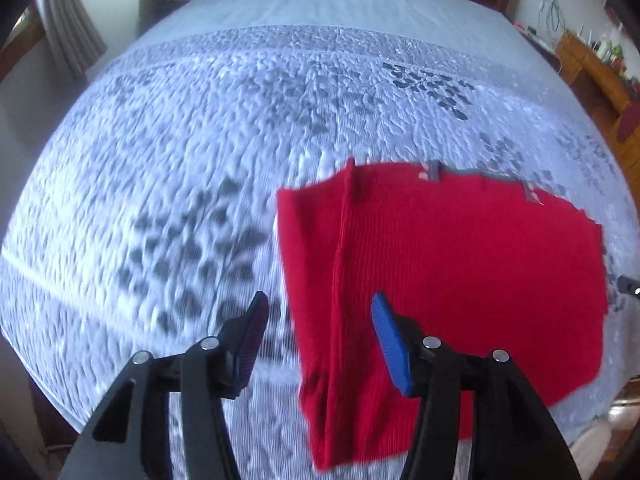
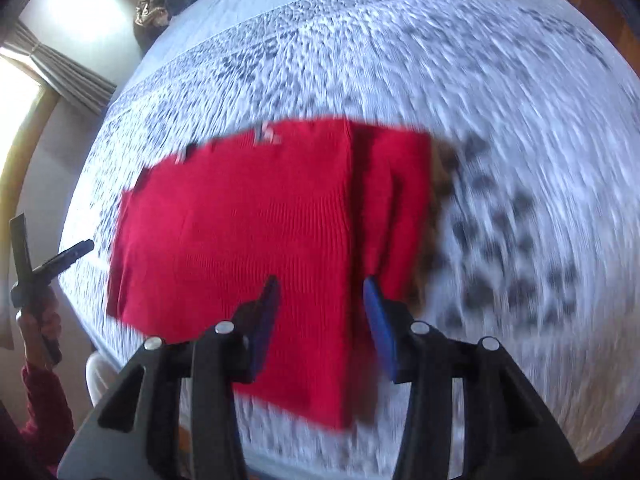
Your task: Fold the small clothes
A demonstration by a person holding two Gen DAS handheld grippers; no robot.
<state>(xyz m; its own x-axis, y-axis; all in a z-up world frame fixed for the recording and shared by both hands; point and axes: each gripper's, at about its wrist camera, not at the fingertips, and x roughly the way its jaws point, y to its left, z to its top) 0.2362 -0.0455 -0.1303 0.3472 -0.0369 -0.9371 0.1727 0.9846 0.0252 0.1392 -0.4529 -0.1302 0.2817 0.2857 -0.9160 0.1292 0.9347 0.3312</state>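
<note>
A: Sweater [image 1: 460, 280] lies flat on the bed [image 1: 200, 160], near its front edge, with one side panel already folded in over the body. Both views are smeared, so fine detail is lost.

B: And the tongs?

A: Released, both. The left gripper [image 1: 320, 328] has its jaws apart with nothing between the pads; it hangs over the folded panel's edge without pinching it. The right gripper [image 2: 320, 312] is likewise spread, above the seam where the panel meets the body, and empty.

B: So what could spoil it from here?

A: My guess: the folded panel springing back. Ribbed knit is stretchy, and with nothing pressing it the fold may creep open. A finger [image 1: 388, 344] brushing the cloth could also drag the layer askew.

B: Anything else?

A: The hem sits close to the bed's front edge. A careless tug toward the person could pull part of it over the side. And a next pinch that catches only the top layer would lift that alone and bunch the rest.

B: Is the far side folded too?

A: I cannot tell from these views.
</note>
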